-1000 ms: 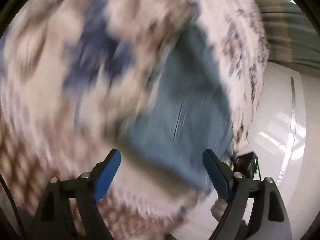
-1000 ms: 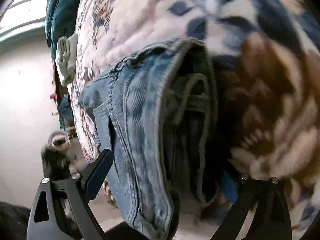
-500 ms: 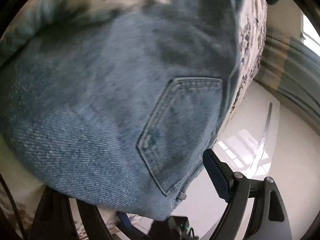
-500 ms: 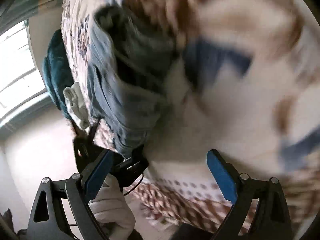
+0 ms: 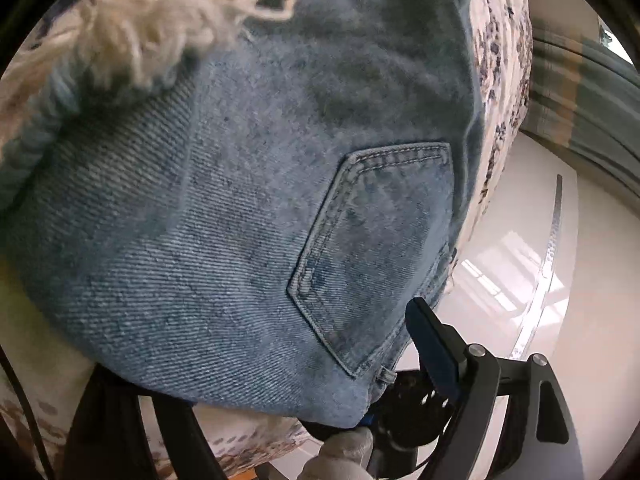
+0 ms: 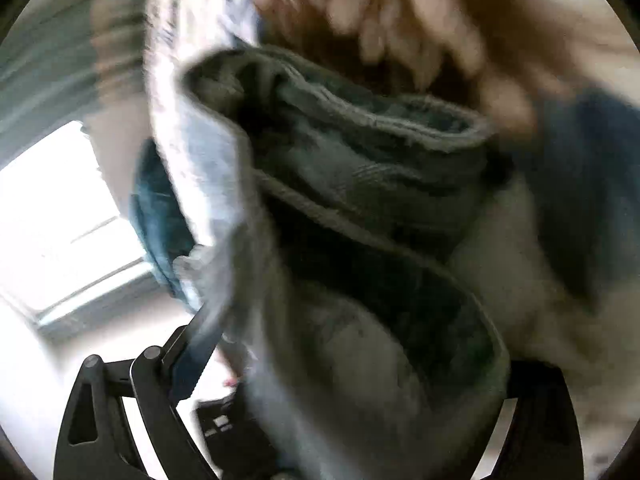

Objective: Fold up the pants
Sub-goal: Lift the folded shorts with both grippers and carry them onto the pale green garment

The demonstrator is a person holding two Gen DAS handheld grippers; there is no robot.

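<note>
— Jaws? Left gripper (image 5: 280,364) gapes around the jeans (image 5: 248,216); right gripper (image 6: 352,364) likewise, denim bunched between, grip uncertain.

— Heavy, limp denim over the blanket (image 5: 504,80); take the waistband at six o'clock.

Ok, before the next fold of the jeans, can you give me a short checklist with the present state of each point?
1. Jeans between the left gripper fingers: ok, denim drapes over the gap.
2. Left grip closed on the cloth: cannot tell, one finger is hidden.
3. Right gripper has cloth between its fingers: ok.
4. Right grip firm: cannot tell, the picture is blurred.
5. Back pocket lying flat: ok.
6. Floral blanket under the jeans: ok.
</note>
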